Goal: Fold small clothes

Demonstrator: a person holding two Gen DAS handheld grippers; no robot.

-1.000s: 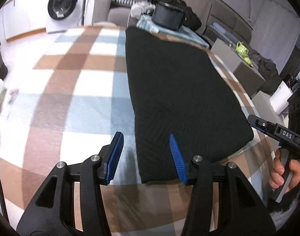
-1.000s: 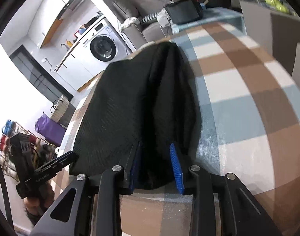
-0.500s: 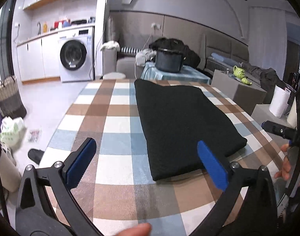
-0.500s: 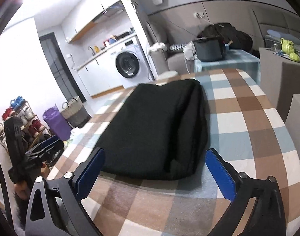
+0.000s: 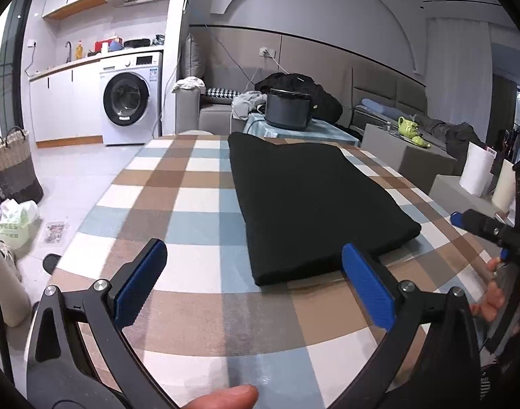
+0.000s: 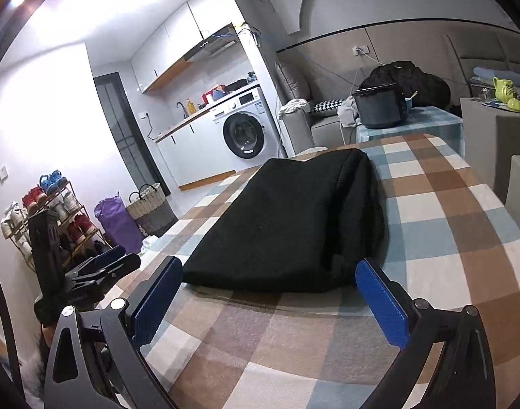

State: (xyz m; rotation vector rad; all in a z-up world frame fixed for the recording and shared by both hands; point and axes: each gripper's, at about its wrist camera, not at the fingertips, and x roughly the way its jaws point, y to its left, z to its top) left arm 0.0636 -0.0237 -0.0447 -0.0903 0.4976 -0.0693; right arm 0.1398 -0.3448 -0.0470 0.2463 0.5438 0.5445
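Observation:
A black garment lies folded into a long flat rectangle on the checked tablecloth. The right wrist view shows the same garment with a thick rounded fold along its right side. My left gripper is open wide, held back from the garment's near edge, nothing between its blue pads. My right gripper is also open wide and empty, just short of the near edge. Each gripper shows at the side of the other's view, held by a hand.
A dark pot stands on a small side table beyond the far end. A washing machine, a woven basket and bags are on the floor to the left. Grey boxes and a paper roll stand on the right.
Both grippers opened from narrow to wide; the right one let go of the garment's near edge. Both drew back and tilted up, so the room beyond the table now shows.

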